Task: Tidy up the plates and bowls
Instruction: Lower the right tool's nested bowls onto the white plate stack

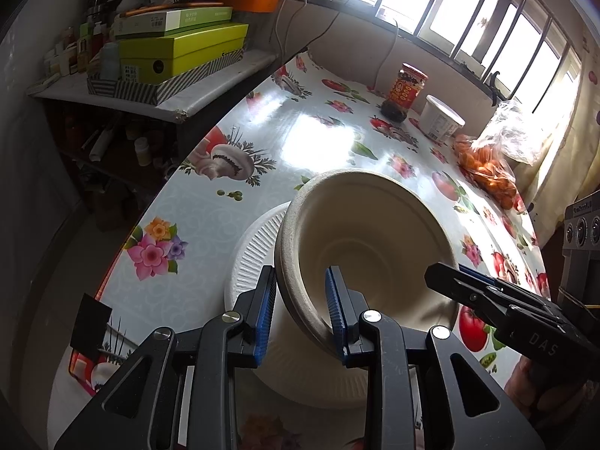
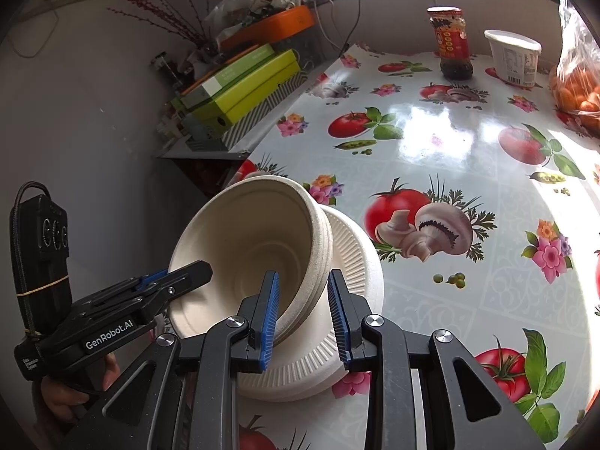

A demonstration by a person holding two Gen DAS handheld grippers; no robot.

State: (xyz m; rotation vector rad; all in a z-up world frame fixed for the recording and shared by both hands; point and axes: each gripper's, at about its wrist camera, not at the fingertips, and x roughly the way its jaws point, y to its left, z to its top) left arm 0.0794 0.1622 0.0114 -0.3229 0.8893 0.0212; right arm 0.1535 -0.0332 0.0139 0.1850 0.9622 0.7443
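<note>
Your left claw (image 1: 300,311) pinches the rim of the tilted paper bowl (image 1: 371,240): one blue pad sits outside the wall, the other inside the cup, with the rim wedged between them. Your right claw (image 2: 303,315) grips the opposite side of the same rim the same way, its left pad inside the bowl and its right pad outside. In the left wrist view you see that right claw only as a black arm coming in from the right edge, its tips hidden behind the bowl wall, so whether those pads touch cannot be judged there.

The bowl is tipped on its side, mouth toward you, over a stack of ribbed white paper plates (image 2: 337,262) on the worktop (image 2: 450,142). The bowl and both claws cover most of the stack; whether the bowl's base rests on the plates or hangs clear is hidden, and the number of plates cannot be counted.

At the far edge stand a red-labelled jar (image 2: 452,43) and a white tub (image 2: 513,56). A bag of orange fruit (image 1: 487,172) is cut off at the frame edge in the right wrist view. The shelf (image 1: 150,90) with green boxes is cluttered, its small items too blurred to name. Your hand (image 2: 67,393) shows only partly, bottom left.
</note>
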